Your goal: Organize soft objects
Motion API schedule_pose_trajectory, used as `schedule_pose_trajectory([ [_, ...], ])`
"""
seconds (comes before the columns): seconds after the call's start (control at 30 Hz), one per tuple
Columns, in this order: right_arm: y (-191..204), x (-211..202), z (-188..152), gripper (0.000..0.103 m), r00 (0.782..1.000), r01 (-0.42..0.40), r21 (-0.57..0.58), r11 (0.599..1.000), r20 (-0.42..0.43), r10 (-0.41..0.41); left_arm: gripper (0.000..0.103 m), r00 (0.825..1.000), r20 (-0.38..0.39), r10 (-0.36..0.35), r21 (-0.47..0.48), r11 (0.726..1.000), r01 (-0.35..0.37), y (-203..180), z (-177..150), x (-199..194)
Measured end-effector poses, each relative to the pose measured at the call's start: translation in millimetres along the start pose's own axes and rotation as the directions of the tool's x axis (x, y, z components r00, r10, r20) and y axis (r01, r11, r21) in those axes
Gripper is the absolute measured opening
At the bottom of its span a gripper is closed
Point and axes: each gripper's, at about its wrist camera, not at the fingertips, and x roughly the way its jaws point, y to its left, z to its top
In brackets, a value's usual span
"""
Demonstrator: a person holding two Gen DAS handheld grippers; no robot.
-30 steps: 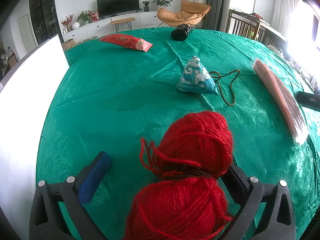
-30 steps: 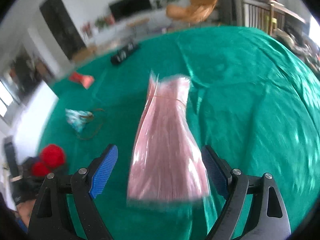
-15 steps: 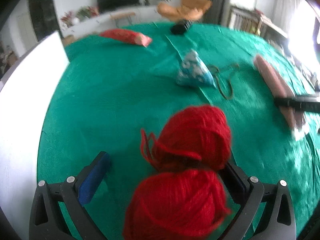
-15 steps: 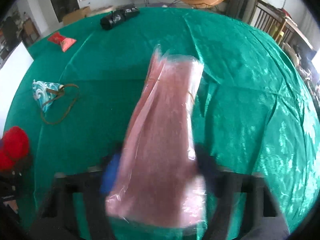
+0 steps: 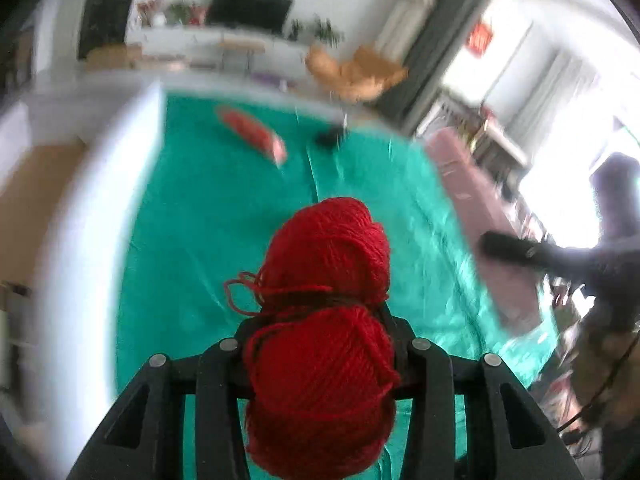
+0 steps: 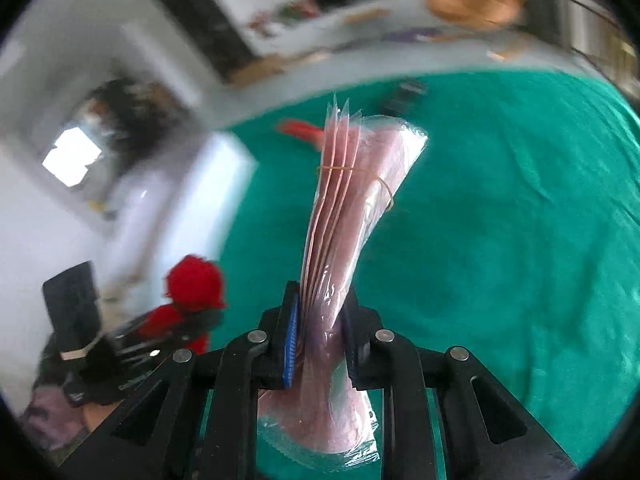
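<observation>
My left gripper (image 5: 320, 320) is shut on a red yarn skein (image 5: 324, 280), pinched at its waist and held above the green tablecloth (image 5: 200, 220). My right gripper (image 6: 320, 320) is shut on a pink bundle in clear plastic (image 6: 352, 200), bound by a rubber band and lifted off the cloth. The left wrist view shows the pink bundle (image 5: 480, 200) and the right gripper's finger (image 5: 508, 248) at the right. The right wrist view shows the red yarn (image 6: 192, 284) in the left gripper at lower left.
A red packet (image 5: 252, 132) and a dark object (image 5: 328, 138) lie at the far side of the cloth. A white board (image 5: 92, 200) stands along the table's left edge. The view is blurred by motion.
Both grippers have closed: the left on the red yarn, the right on the pink bundle. Both have lifted their loads off the table and tilted upward.
</observation>
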Motion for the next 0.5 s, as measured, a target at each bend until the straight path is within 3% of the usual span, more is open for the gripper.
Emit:
schedule_pose_trajectory([
  [0.07,59,0,16,0.021,0.993,-0.115,-0.075,0.991,0.009,0.116,0.043,0.994,0.077,0.078,0.016,0.997,-0.079,14,14,-40],
  [0.13,117,8,28,0.021,0.974,-0.227,-0.137,0.964,-0.007,0.228,0.045,0.966,0.141,0.218,-0.014,0.976,-0.218,48,28,-87],
  [0.17,144,16,32,0.024,0.96,-0.278,-0.158,0.948,-0.02,0.278,0.051,0.951,0.15,0.269,-0.034,0.963,-0.267,59,30,-98],
  [0.23,189,37,37,0.048,0.939,-0.344,-0.185,0.921,-0.043,0.342,0.086,0.886,0.156,0.437,-0.097,0.899,-0.427,95,31,-121],
  [0.27,210,51,39,0.079,0.925,-0.38,-0.189,0.905,-0.06,0.376,0.102,0.837,0.158,0.523,-0.138,0.851,-0.506,113,29,-130],
  [0.3,222,61,40,0.079,0.919,-0.395,-0.19,0.899,-0.073,0.389,0.103,0.768,0.177,0.615,-0.195,0.787,-0.585,135,24,-141],
  [0.37,236,76,39,0.079,0.925,-0.38,-0.197,0.904,-0.082,0.371,0.103,0.702,0.147,0.697,-0.246,0.713,-0.656,160,15,-153],
  [0.43,225,75,35,0.079,0.934,-0.356,-0.193,0.914,-0.063,0.35,0.103,0.707,0.106,0.699,-0.271,0.705,-0.656,174,7,-159],
  [0.5,195,71,29,0.079,0.959,-0.28,-0.2,0.939,-0.017,0.283,0.103,0.72,0.105,0.686,-0.305,0.711,-0.634,176,-3,-165],
])
